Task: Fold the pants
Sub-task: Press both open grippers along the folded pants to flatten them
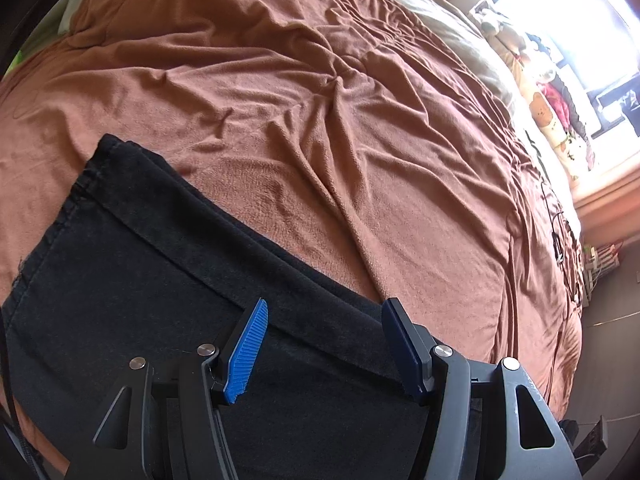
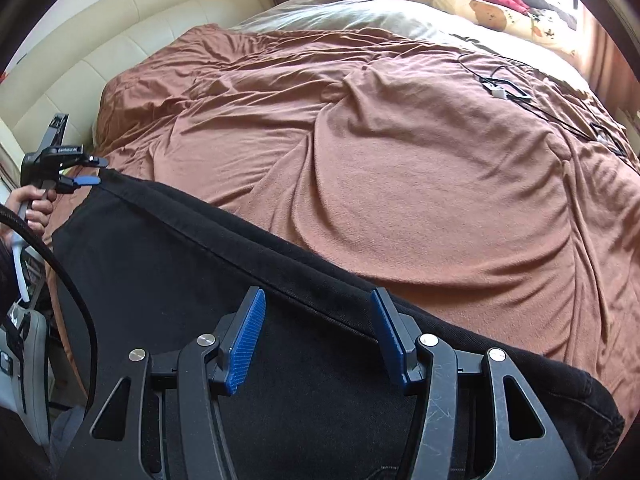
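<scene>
Across the near side of the bed, black pants (image 2: 192, 280) lie flat on the rumpled brown blanket (image 1: 360, 140). My left gripper (image 1: 324, 344) hangs above their far edge, blue pads spread, nothing between them. My right gripper (image 2: 316, 340) likewise: fingers apart over the cloth, gripping nothing. Cream headboard (image 2: 120, 32) behind; black cables (image 2: 504, 84) farther out on the blanket.

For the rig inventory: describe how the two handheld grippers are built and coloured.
Left gripper and right gripper match: black angular frames with triangular cut-outs and silver round pivot bolts, each jaw faced with a ribbed blue pad. The right frame looks scuffed. A thick black cable loops at the side.
</scene>
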### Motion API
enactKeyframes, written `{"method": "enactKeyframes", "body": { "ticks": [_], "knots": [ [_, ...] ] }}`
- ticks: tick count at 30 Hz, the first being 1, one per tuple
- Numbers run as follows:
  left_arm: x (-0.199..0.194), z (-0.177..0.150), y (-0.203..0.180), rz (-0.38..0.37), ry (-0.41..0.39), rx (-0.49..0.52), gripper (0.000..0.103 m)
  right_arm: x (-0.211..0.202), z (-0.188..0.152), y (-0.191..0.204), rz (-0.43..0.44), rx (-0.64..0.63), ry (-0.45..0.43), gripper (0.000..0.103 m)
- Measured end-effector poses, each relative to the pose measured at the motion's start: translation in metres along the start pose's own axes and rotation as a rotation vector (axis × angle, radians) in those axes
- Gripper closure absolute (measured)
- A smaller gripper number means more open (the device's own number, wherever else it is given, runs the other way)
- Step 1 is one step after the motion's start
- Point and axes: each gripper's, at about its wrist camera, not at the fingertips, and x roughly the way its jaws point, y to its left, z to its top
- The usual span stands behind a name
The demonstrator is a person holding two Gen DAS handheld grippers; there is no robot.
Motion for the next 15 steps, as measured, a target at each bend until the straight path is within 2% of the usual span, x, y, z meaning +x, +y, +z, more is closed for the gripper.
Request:
{"method": "enactKeyframes", "body": {
  "ticks": [5,13,15],
  "knots": [
    [0.021,0.009,0.001,0.071,0.022,-0.023,0.041,0.034,0.017,0.002,0.038,-0.043,0.028,0.051],
    [0.049,0.02,0.012,0.135,0.064,-0.066,0.042,0.083,0.036,0.016,0.086,-0.124,0.093,0.051],
    [0.055,0.022,0.014,0.154,0.075,-0.072,0.047,0.095,0.041,0.023,0.102,-0.15,0.106,0.051]
  ]
}}
